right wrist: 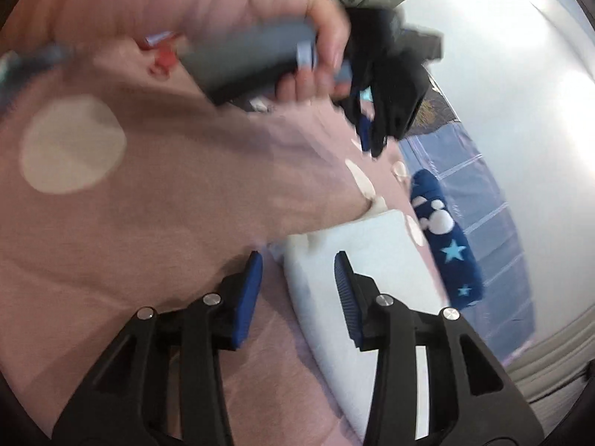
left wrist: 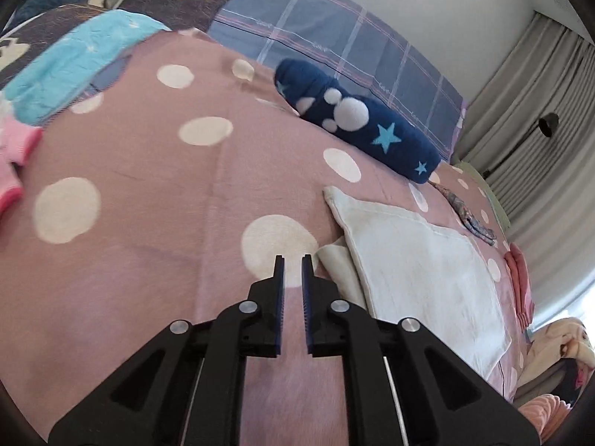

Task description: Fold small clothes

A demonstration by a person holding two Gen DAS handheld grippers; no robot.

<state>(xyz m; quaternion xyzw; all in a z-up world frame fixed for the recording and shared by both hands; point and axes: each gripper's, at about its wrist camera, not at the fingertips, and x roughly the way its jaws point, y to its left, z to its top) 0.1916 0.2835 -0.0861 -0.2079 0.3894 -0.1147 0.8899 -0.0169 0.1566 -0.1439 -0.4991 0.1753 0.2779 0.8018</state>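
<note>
The jaws of the left gripper (left wrist: 293, 258) are standing almost pressed together, only a thin slit between the blue pads, and nothing is sitting between them. They are hanging over the pink blanket (left wrist: 148, 193) with its white dots, right above one large dot.

Going from left to right in the left wrist view: a pink-striped garment (left wrist: 15, 156) is lying at the far left edge, with a turquoise cloth (left wrist: 70, 67) beyond it. In the middle the blanket is lying bare. Further right, a rolled navy cloth (left wrist: 364, 122) with stars and white mouse shapes is resting near a grey-blue checked pillow (left wrist: 334, 37). Nearer the camera and just right of the jaws, the white folded garment (left wrist: 420, 260) is lying flat on the blanket, its near left corner just beside the right-hand pad. A small patterned cloth (left wrist: 472, 219) is lying beyond it near the bed's edge, and grey curtains (left wrist: 539, 130) are hanging at the far right.

The jaws of the right gripper (right wrist: 299, 258) are standing spread apart, pinching nothing; the white garment's (right wrist: 372, 245) edge is lying below the gap. In this blurred view a hand (right wrist: 316, 55) is gripping the other gripper's handle above the blanket, and the navy roll (right wrist: 446, 245) is lying to the right.
</note>
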